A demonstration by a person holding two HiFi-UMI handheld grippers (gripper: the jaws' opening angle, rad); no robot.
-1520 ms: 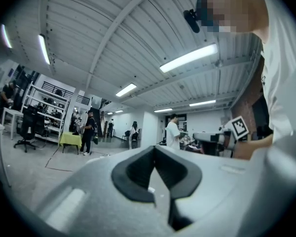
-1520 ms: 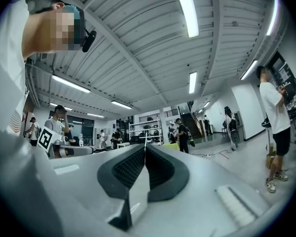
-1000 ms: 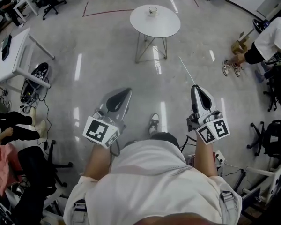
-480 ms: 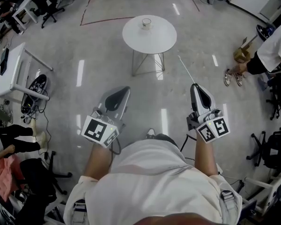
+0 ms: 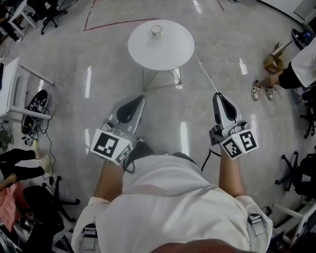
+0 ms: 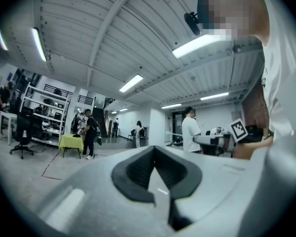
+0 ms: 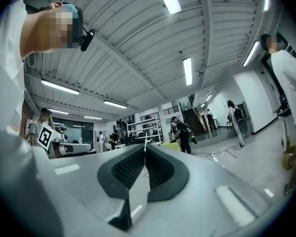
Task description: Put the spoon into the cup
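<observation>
Right hand-held gripper [image 5: 218,95] pinches the thin spoon [image 5: 206,75], left hand-held gripper [image 5: 139,99] closed on nothing, cup [image 5: 156,31] on the far tabletop [image 5: 174,49].

Thin pale spoon [image 5: 207,77] clamped in right tongs [image 5: 218,95], angled forward, small cup [image 5: 156,31] upright on round white table [image 5: 174,49]

My right gripper [image 7: 146,156] has its dark jaws pressed together on the spoon [image 7: 146,143] (only a thin pale sliver shows past their tips); above them runs the ribbed ceiling [image 7: 138,43] with its strip lights [image 7: 187,70]. A person in a white shirt [image 7: 290,78] stands at the right edge; far off, another in dark clothes [image 7: 180,132] stands near the stairs [image 7: 200,116].
</observation>
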